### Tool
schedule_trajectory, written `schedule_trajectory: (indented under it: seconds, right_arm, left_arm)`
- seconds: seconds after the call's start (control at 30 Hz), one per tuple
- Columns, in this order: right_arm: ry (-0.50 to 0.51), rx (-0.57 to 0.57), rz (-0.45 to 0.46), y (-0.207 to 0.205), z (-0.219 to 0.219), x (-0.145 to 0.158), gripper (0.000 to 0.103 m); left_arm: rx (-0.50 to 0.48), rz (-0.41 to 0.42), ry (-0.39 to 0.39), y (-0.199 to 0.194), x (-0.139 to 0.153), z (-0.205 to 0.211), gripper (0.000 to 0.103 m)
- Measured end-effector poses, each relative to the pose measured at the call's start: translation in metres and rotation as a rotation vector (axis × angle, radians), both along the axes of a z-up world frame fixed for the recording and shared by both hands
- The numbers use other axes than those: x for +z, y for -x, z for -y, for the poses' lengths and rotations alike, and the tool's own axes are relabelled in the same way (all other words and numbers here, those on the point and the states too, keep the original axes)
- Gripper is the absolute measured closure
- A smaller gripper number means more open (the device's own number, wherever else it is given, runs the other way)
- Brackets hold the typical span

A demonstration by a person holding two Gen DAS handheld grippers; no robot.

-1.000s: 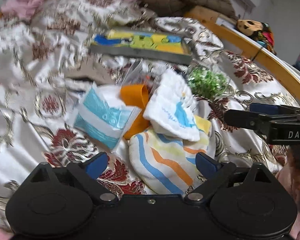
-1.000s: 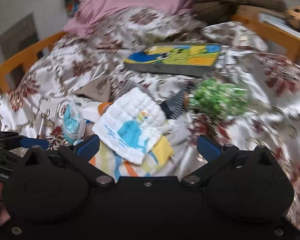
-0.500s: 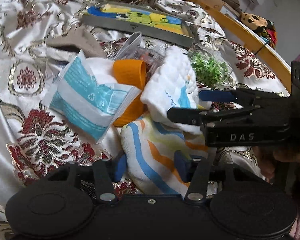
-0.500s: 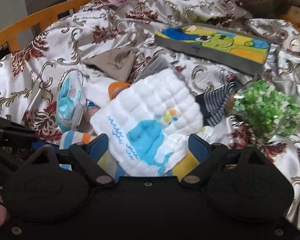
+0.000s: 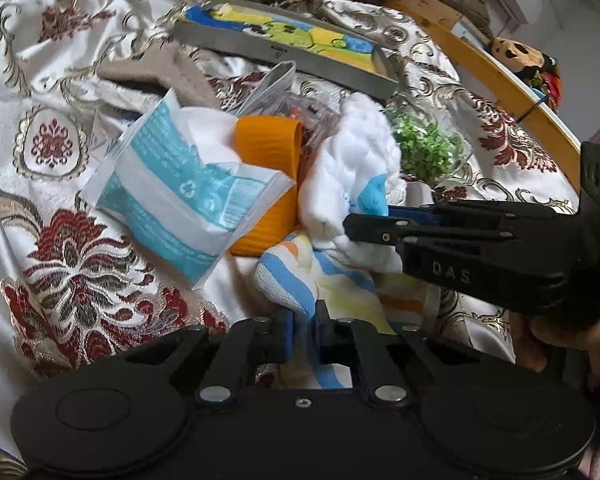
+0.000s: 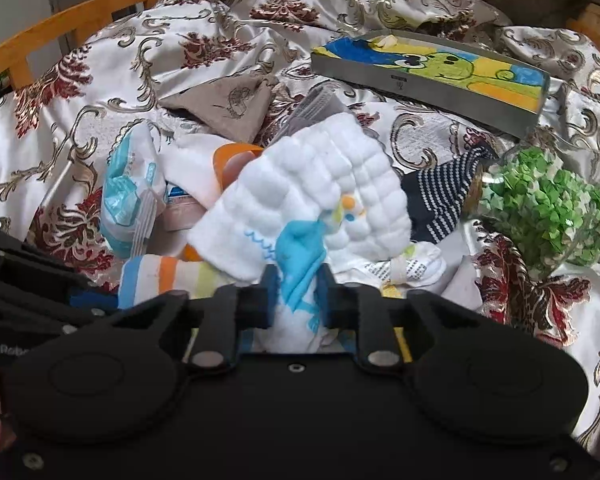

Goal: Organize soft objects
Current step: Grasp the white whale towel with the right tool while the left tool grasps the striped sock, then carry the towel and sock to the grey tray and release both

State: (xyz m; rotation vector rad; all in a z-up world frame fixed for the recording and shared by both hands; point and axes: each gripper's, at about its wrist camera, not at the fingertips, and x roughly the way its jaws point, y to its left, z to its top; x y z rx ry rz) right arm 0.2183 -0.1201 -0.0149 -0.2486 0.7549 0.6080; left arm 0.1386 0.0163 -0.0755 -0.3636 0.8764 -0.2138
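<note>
**Inspector:** Risks?

**Operator:** My left gripper [image 5: 303, 330] is closing on the striped blue-orange-yellow soft cloth [image 5: 300, 280]; my right gripper [image 6: 298, 300] is closing on the white quilted cloth with blue print [image 6: 312, 192] lying on top of it, both on the bed [image 5: 48, 216]. The two may drag each other, or snag the orange fabric piece [image 5: 268, 148].

**Inspector:** Count?

**Operator:** Two grippers, two gripped cloths, one blue-white plastic packet [image 5: 180, 196], one jar of green paper bits [image 6: 548, 204], one picture-lined grey tray [image 6: 432, 70].

Both wrist views overlook shared pile [image 5: 340, 208]
</note>
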Motion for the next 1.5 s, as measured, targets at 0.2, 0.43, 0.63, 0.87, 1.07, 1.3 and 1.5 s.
schedule_trajectory:
  seconds: [0.2, 0.43, 0.63, 0.87, 1.07, 1.3, 1.5]
  right_arm:
    - [-0.068, -0.046, 0.118, 0.018, 0.024, 0.025, 0.101]
    - [-0.148, -0.127, 0.324, 0.046, 0.058, 0.058, 0.101]
    - [-0.250, -0.199, 0.452, 0.049, 0.089, 0.083, 0.101]
    - [-0.316, -0.260, 0.472, 0.014, 0.115, 0.098, 0.101]
    - [-0.421, -0.331, 0.441, -0.050, 0.127, 0.104, 0.101]
    - [-0.453, -0.382, 0.384, -0.157, 0.100, 0.099, 0.101]
    - [-0.444, -0.444, 0.276, -0.244, 0.074, 0.074, 0.101]
  left_arm:
    - [-0.041, 0.111, -0.067, 0.014, 0.019, 0.012, 0.097]
    - [-0.107, 0.336, -0.188, 0.038, 0.068, 0.032, 0.097]
    - [-0.093, 0.410, -0.189, 0.031, 0.110, 0.022, 0.097]
    - [-0.097, 0.466, -0.154, -0.023, 0.164, 0.006, 0.097]
    - [-0.037, 0.551, -0.166, -0.102, 0.199, 0.003, 0.097]
    - [0.045, 0.581, -0.236, -0.221, 0.190, -0.002, 0.097]
    - [0.118, 0.547, -0.218, -0.304, 0.151, -0.015, 0.096]
